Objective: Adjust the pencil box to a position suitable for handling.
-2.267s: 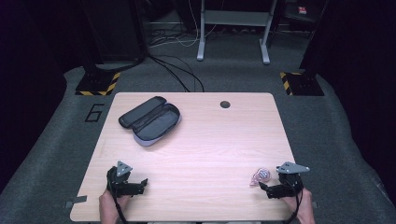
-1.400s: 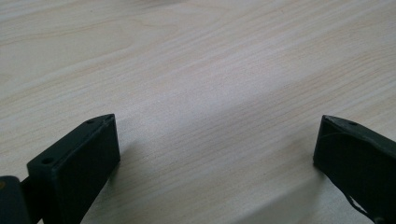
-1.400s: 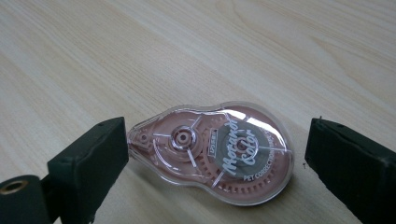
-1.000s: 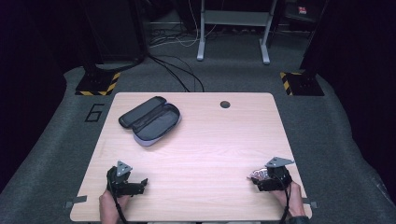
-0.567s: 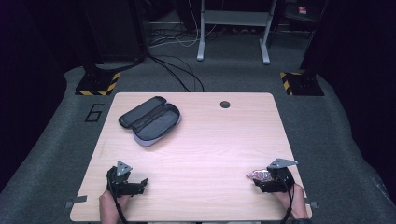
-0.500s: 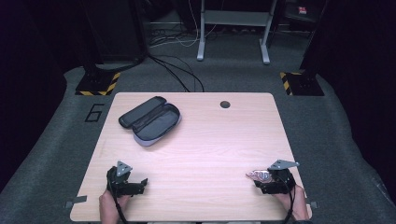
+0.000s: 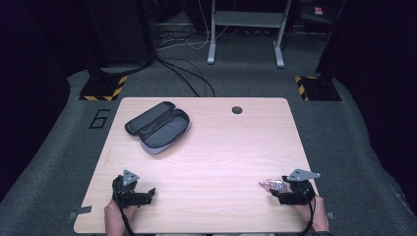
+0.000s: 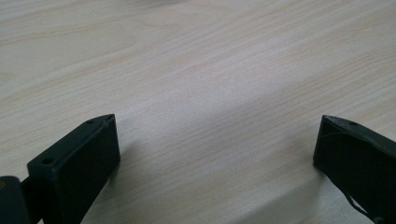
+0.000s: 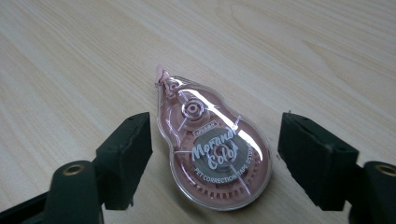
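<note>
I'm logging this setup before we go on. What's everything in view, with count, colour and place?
table: 1, light wood, centre; a dark round hole near its far edge
case: 1, dark grey, open, far left of table
correction tape: 1, clear pink, flat on the table's near right, between the right jaws, gaps at both sides
floor stands: black with yellow-black striped bases, beyond the far corners
cables: black, on the grey floor beyond the table
left gripper: 1, black, near left, jaws wide with bare table between
right gripper: 1, black, near right, jaws have just been closing
hands: 2, near edge
</note>
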Available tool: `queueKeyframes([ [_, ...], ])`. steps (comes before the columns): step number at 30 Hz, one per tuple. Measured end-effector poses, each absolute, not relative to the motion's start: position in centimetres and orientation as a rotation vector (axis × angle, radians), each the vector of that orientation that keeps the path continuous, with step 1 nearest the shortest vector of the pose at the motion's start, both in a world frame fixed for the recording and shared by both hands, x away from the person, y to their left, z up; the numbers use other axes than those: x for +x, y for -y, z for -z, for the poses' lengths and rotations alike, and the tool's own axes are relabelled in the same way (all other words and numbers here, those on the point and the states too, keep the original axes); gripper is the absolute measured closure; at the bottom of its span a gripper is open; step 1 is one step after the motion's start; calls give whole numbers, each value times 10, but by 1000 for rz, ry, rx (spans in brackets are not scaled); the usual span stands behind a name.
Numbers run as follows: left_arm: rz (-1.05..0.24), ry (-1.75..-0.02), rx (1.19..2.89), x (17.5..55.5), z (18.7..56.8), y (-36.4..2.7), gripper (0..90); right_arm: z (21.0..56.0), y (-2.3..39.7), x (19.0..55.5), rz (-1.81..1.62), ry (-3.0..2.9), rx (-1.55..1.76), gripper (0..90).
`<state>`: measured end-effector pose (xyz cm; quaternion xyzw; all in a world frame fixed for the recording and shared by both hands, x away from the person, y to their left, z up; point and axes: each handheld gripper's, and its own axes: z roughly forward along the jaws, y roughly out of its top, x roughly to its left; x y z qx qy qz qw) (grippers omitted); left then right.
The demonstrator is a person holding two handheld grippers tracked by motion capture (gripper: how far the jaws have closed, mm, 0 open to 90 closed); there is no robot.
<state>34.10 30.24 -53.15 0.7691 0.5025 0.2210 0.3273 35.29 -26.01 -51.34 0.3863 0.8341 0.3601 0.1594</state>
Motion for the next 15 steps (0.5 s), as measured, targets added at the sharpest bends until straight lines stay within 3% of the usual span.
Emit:
queueKeyframes([
  [9, -577, -1317, 2015, 341, 531, -302, 3, 519, 260, 351, -987, -2398, 1109, 374],
  [15, -578, -1316, 2015, 341, 532, -302, 3, 519, 256, 346, -971, -2366, 1154, 381],
])
